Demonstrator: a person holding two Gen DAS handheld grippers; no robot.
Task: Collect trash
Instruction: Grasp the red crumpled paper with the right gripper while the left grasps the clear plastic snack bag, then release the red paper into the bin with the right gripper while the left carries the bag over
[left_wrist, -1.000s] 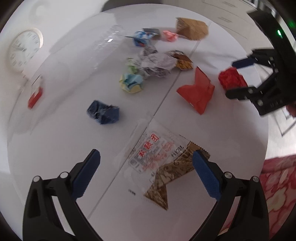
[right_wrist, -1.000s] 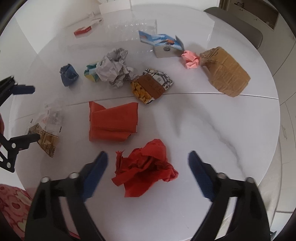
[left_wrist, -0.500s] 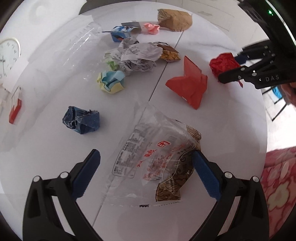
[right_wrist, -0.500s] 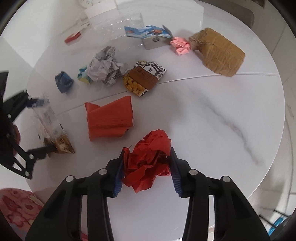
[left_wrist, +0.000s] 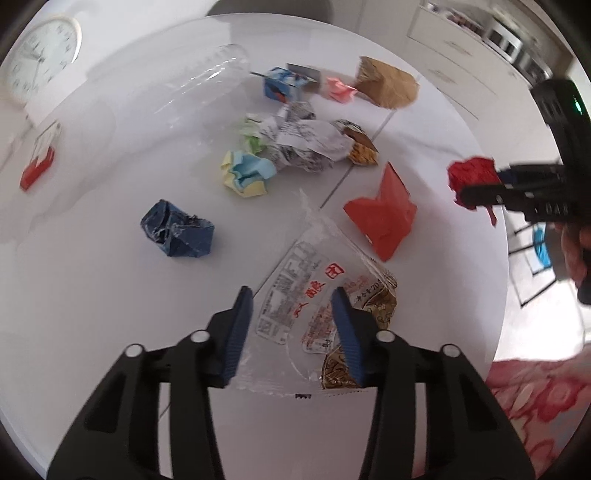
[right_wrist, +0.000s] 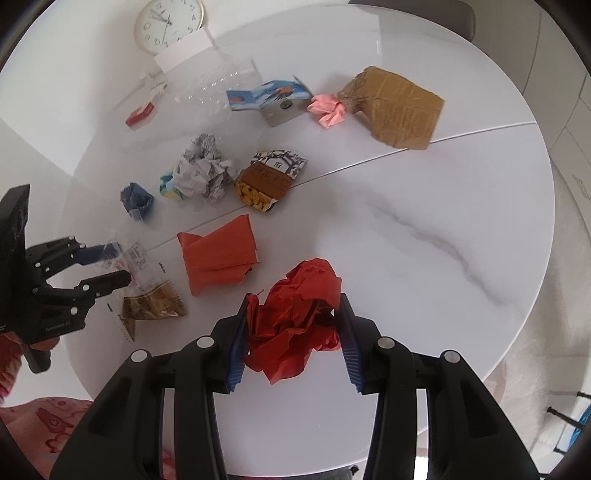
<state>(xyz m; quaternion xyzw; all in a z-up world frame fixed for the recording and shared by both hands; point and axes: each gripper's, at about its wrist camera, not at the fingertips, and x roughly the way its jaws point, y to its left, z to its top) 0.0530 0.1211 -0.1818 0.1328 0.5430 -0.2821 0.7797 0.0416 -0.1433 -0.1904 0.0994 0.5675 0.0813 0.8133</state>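
My left gripper (left_wrist: 291, 299) is shut on a clear plastic snack wrapper (left_wrist: 314, 288) with red print and a brown patterned end, held over the white round table (left_wrist: 92, 295). It also shows at the left of the right wrist view (right_wrist: 110, 264). My right gripper (right_wrist: 293, 306) is shut on a crumpled red paper ball (right_wrist: 295, 314), lifted a little above the table; the ball also shows in the left wrist view (left_wrist: 471, 175).
On the table lie a folded red paper (right_wrist: 218, 254), a dark blue wad (left_wrist: 177, 232), a blue-yellow wad (left_wrist: 247, 177), crumpled newsprint (right_wrist: 205, 171), a snack packet (right_wrist: 269, 181), a pink wad (right_wrist: 328, 109), a brown box (right_wrist: 399, 107), a blue carton (right_wrist: 266, 98), a clear container (left_wrist: 207, 85). A clock (right_wrist: 168, 22) stands behind.
Both grippers have closed: the left on the clear wrapper, the right on the red paper ball. Both pieces are now lifted from the table.
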